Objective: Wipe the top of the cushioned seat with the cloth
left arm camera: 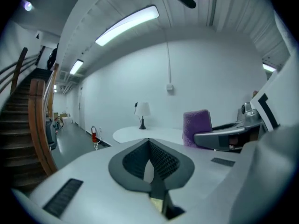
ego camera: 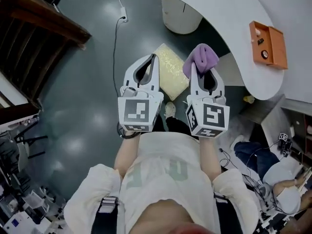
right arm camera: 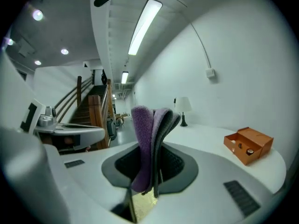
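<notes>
A cream-yellow cushioned seat (ego camera: 171, 71) stands on the dark floor below and between my two raised grippers. The right gripper (ego camera: 201, 66) is shut on a folded purple cloth (ego camera: 201, 57), which sticks out past its tips. In the right gripper view the cloth (right arm camera: 144, 143) hangs pinched between the jaws, with a sliver of the seat (right arm camera: 142, 208) below. The left gripper (ego camera: 153, 58) is shut with nothing in it, its tips meeting (left arm camera: 149, 142). From the left gripper view the cloth (left arm camera: 197, 127) shows to the right. Both grippers are held well above the seat.
A white curved table (ego camera: 243, 30) with an orange open box (ego camera: 267, 44) lies to the right, and its round base (ego camera: 179, 14) stands just beyond the seat. A wooden staircase (ego camera: 34, 28) is at the left. A cable (ego camera: 116, 33) runs across the floor. Another person (ego camera: 287, 191) sits at the lower right.
</notes>
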{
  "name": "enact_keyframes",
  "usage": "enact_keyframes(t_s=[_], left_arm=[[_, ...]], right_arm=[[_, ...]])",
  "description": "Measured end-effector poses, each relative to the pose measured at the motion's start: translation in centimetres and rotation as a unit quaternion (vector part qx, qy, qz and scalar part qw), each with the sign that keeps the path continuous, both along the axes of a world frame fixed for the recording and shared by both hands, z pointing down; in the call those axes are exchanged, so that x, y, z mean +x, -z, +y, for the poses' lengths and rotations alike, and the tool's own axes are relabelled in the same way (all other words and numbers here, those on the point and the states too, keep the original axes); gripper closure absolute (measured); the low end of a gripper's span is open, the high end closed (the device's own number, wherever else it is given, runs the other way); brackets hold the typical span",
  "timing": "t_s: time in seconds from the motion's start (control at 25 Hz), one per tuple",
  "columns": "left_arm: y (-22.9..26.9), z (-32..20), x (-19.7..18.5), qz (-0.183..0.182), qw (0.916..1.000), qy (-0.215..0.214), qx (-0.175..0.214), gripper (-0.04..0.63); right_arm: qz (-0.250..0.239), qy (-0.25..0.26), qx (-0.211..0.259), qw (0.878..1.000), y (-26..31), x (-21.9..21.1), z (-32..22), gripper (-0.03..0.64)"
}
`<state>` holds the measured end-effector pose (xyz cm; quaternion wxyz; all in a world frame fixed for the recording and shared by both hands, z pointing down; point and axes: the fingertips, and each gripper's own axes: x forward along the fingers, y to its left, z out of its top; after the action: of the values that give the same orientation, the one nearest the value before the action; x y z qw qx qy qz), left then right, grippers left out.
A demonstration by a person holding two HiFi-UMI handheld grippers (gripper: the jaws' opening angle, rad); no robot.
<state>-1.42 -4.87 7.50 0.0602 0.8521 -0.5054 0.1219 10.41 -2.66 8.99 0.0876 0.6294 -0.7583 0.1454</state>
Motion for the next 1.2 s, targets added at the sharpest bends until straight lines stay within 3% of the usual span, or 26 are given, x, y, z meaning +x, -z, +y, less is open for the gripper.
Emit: enact_keyframes(t_s=[0.12, 0.24, 0.72, 1.2], left_arm=[[3.5, 2.0, 1.2, -0.007, 0.9989, -0.019, 0.042, 0.603], [4.8, 3.6, 1.4, -0.010, 0.9980, -0.018, 0.060, 0.603], [3.8, 6.9, -1.2, -0.022, 0.9986, 0.029, 0.039, 0.603], [3.8, 6.6, -1.5, -0.030, 0.9975, 0.045, 0.046, 0.603]], right_arm=[[-0.001, 0.015, 0.024, 1.000, 3.0, -0.2, 1.7, 0.527], [0.005, 0.029, 0.038, 0.999, 3.9, -0.4, 3.3, 0.528], [-0.002, 0.075, 0.026, 0.997, 2.8, -2.7, 6.1, 0.528], [-0.001, 0.090, 0.025, 0.996, 2.2, -2.6, 6.1, 0.528]])
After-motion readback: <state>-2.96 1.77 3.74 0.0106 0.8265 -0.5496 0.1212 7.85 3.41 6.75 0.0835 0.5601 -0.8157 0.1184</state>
